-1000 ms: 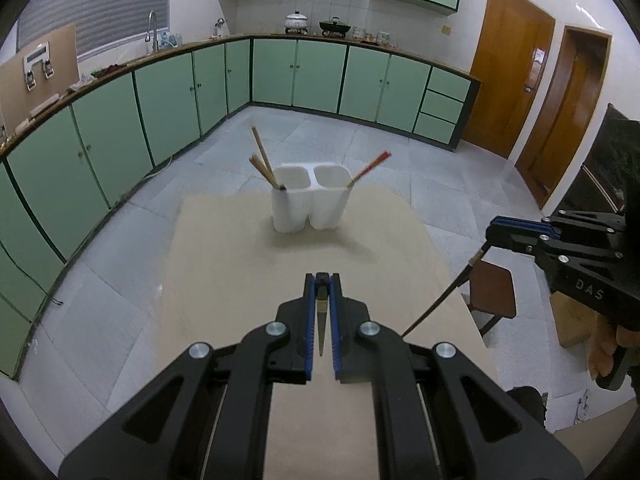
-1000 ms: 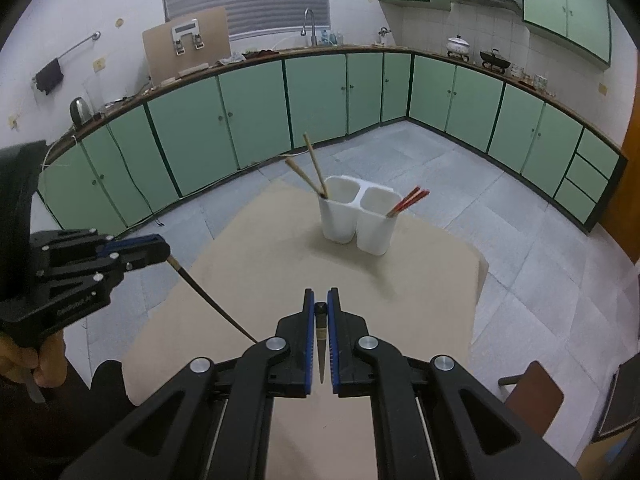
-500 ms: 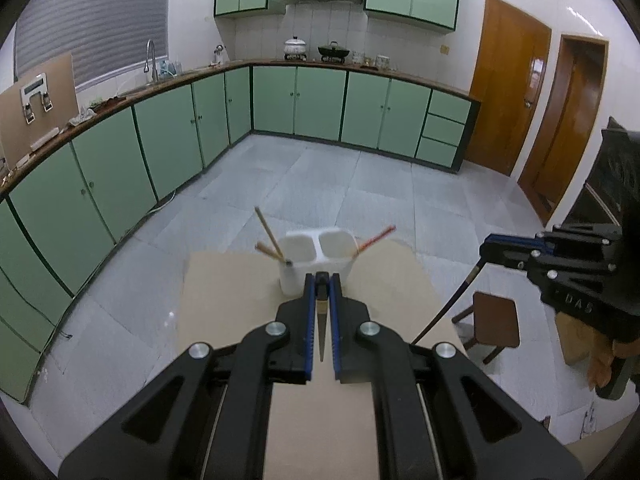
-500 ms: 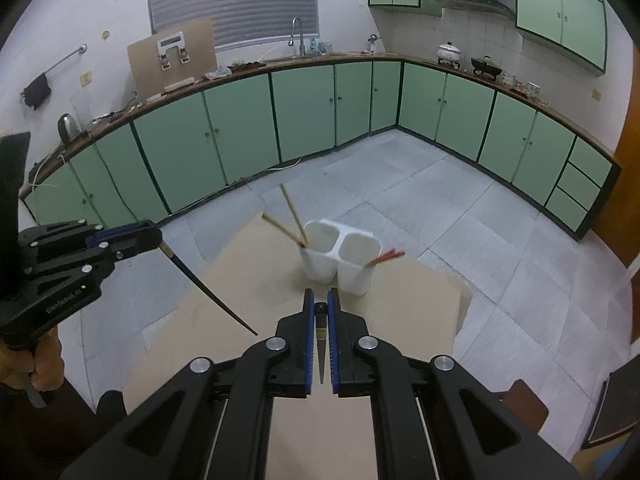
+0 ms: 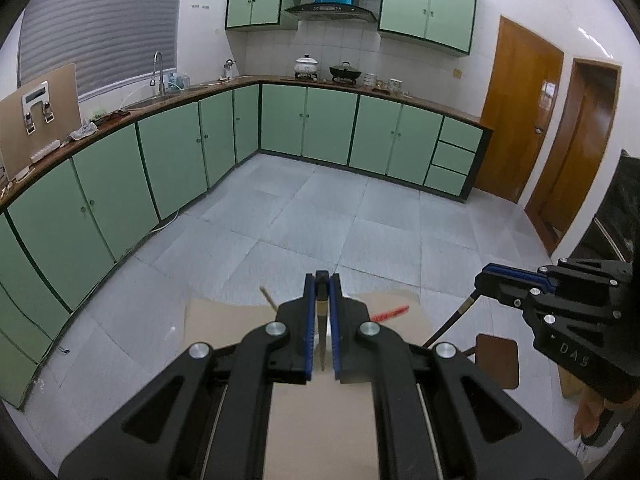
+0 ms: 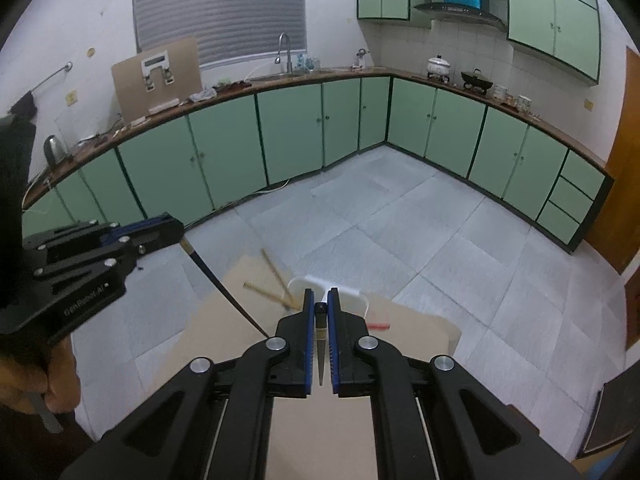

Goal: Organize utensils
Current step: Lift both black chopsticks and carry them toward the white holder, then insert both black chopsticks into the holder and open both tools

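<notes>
Left gripper (image 5: 321, 322) and right gripper (image 6: 320, 336), each clamped tight on one dark chopstick: left chopstick (image 6: 224, 290) and right chopstick (image 5: 450, 324). Each stick hangs by its thick end, its long axis slanting down and inward toward the beige table (image 6: 320, 432). The white two-cup holder (image 6: 344, 298) stands ahead of and below both grippers at the table's far end, mostly hidden behind the right gripper's closed jaws and wholly hidden in the left wrist view. Wooden chopsticks (image 6: 276, 280) lean out of its left cup, red chopsticks (image 6: 378, 325) out of its right. Neither hand looks clearly nearer. Judged next need: tip each stick nearer upright over a cup mouth; the leaning wooden pair may obstruct the left cup. A brown stool (image 5: 498, 360) stands beyond the table's right edge
</notes>
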`<state>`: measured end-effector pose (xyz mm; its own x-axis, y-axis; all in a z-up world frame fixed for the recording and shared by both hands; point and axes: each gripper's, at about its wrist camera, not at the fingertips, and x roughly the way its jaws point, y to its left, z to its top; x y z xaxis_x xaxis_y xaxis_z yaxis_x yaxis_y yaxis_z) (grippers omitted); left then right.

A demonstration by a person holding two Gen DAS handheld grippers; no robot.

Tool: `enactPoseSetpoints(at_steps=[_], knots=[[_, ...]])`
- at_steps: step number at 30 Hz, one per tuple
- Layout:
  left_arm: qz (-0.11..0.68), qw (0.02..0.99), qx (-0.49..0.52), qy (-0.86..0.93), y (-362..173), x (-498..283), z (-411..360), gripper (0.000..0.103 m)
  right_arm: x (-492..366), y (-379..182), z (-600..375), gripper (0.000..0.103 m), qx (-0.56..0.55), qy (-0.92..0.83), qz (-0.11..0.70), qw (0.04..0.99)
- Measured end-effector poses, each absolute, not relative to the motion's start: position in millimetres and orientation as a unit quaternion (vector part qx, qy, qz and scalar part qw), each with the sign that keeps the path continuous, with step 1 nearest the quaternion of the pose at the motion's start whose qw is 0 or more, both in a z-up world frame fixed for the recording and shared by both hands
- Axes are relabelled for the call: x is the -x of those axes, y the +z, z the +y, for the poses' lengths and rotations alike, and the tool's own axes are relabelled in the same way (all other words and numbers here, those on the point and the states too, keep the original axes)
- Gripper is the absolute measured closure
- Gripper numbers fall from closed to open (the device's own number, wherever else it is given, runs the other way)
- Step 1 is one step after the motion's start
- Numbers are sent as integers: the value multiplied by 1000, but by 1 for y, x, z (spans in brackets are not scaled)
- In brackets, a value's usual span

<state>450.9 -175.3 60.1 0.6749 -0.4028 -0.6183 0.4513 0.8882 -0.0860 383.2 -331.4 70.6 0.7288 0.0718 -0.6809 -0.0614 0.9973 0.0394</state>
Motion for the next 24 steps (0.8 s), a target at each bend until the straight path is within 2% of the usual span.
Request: enactPoseSetpoints(at_steps=[12, 24], knots=[[338, 917, -22, -211, 35, -526, -193, 97, -461, 71, -347, 97, -23, 9, 345, 938], [360, 909, 5, -208, -39, -588, -200, 97, -519, -8, -381, 97, -63, -7, 369, 927]])
